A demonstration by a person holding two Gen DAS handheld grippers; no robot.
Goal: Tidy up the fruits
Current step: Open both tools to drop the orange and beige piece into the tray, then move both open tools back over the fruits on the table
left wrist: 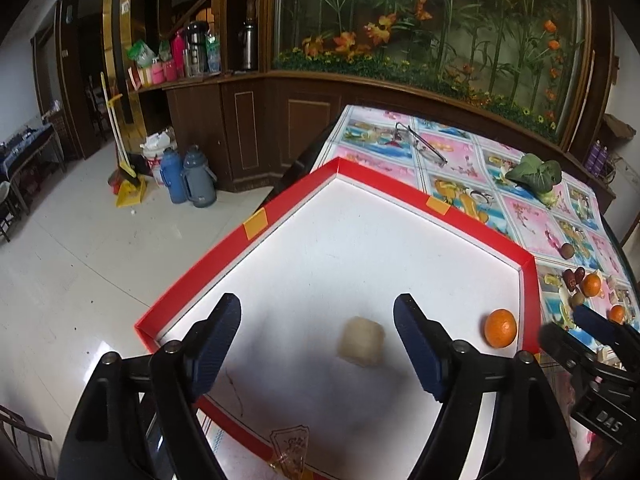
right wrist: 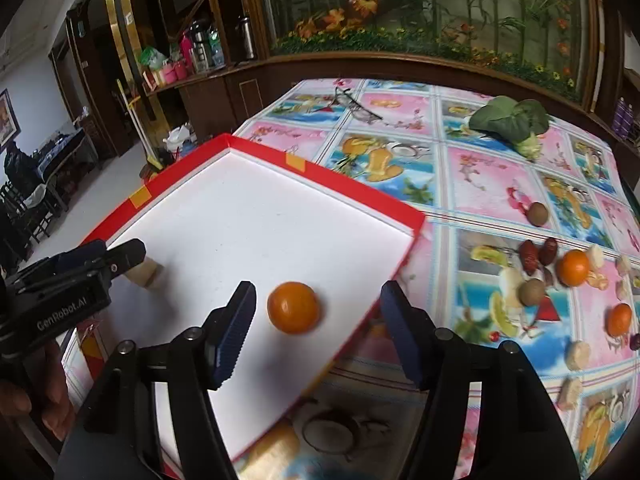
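Left gripper (left wrist: pixel 316 332): jaws spread wide, nothing pinched; a pale, blurred chunk (left wrist: pixel 361 341), possibly peeled fruit, lies on the tray floor between the fingers, clear of both pads.

Right gripper (right wrist: pixel 318 316): jaws spread, nothing pinched; a whole orange (right wrist: pixel 294 307) rests on the tray floor between the fingers, apart from both pads.

Container: red-rimmed tray (right wrist: pixel 352 186) with white floor, lower centre of both views, set on a table (right wrist: pixel 480 184) under a patterned fruit-print cloth. Contents, two items: the orange near the tray's right wall, the pale chunk toward its left side. Orange tape patches sit on the rim.

Outside the tray, right of frame in the right wrist view:
- oranges (right wrist: pixel 574 267) and (right wrist: pixel 619 319)
- brown round fruits (right wrist: pixel 537 213) and (right wrist: pixel 532 292)
- dark red dates (right wrist: pixel 530 257)
- pale cut pieces (right wrist: pixel 577 355) scattered among them
- another pale piece (right wrist: pixel 276 450) just below the tray's near edge

Farther back on the cloth: leafy green vegetable (right wrist: pixel 508 120), upper right; eyeglasses (right wrist: pixel 354 104), upper centre.

A hand (right wrist: pixel 36 396) grips the left tool at the lower left of the right wrist view.
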